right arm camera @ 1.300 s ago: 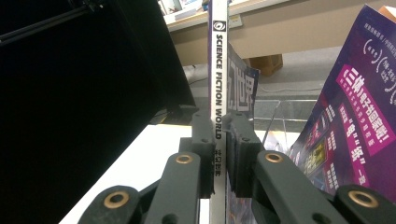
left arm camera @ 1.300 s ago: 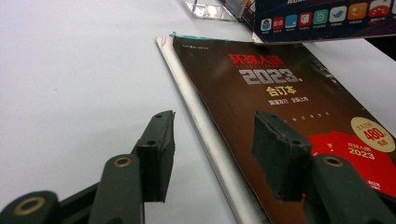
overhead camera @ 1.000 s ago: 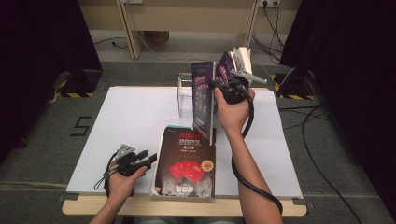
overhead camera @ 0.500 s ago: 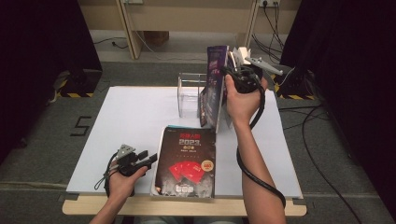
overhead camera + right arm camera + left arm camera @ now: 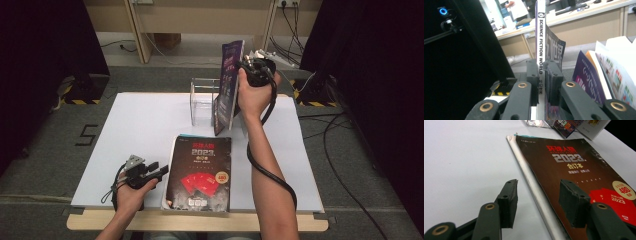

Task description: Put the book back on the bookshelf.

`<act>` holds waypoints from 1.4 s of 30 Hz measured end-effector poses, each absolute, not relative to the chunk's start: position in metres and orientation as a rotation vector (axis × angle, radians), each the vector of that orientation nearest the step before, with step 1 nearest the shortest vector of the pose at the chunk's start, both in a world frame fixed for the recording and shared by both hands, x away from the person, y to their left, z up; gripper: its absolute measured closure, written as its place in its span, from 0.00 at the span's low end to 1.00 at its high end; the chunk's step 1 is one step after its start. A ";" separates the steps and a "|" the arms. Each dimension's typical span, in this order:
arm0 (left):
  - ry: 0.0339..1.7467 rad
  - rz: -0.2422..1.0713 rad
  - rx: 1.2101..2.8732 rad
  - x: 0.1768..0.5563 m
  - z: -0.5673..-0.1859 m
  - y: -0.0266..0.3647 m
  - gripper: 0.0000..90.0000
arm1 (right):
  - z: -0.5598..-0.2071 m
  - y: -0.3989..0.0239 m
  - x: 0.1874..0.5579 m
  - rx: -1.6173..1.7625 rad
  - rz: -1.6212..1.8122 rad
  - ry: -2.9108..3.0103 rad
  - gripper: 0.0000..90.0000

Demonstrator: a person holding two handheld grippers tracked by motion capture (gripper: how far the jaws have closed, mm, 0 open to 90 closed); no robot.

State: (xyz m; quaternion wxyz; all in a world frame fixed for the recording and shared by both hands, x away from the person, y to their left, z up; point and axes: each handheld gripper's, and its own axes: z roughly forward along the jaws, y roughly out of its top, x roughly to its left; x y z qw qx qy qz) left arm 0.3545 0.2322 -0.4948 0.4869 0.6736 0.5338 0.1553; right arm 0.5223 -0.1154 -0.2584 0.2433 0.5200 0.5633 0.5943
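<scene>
My right gripper point(image 5: 246, 67) is raised over the back of the table, shut on the spine of a purple magazine point(image 5: 228, 85) that hangs upright, its lower edge near the clear holder point(image 5: 204, 100). In the right gripper view both pads clamp the white spine marked Science Fiction World point(image 5: 540, 50). A dark red-and-black magazine point(image 5: 202, 172) lies flat at the table's front. My left gripper point(image 5: 161, 171) rests at its left edge. In the left gripper view the jaws stand open astride that magazine's edge point(image 5: 536, 192), one pad over the cover point(image 5: 574, 170), with no pad pressing on it.
The white table top point(image 5: 145, 120) stretches left of the holder. More magazines point(image 5: 604, 75) lean just right of the held one, and their lower ends point(image 5: 574, 125) show past the flat magazine. A cable point(image 5: 270, 170) trails down along the right forearm. Dark curtains flank the table.
My right gripper has lifted the purple magazine higher and slightly to the right, away from the holder. The left gripper and the flat magazine have stayed put.
</scene>
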 end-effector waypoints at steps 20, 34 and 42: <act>1.301 0.372 1.632 0.355 -0.496 0.234 0.55 | -0.313 -0.094 0.522 1.430 1.454 1.595 0.89; 1.287 0.365 1.636 0.354 -0.494 0.229 0.55 | -0.299 -0.119 0.511 1.657 1.404 1.697 0.77; 1.290 0.367 1.633 0.354 -0.493 0.230 0.55 | -0.290 -0.125 0.516 1.758 1.239 1.746 0.92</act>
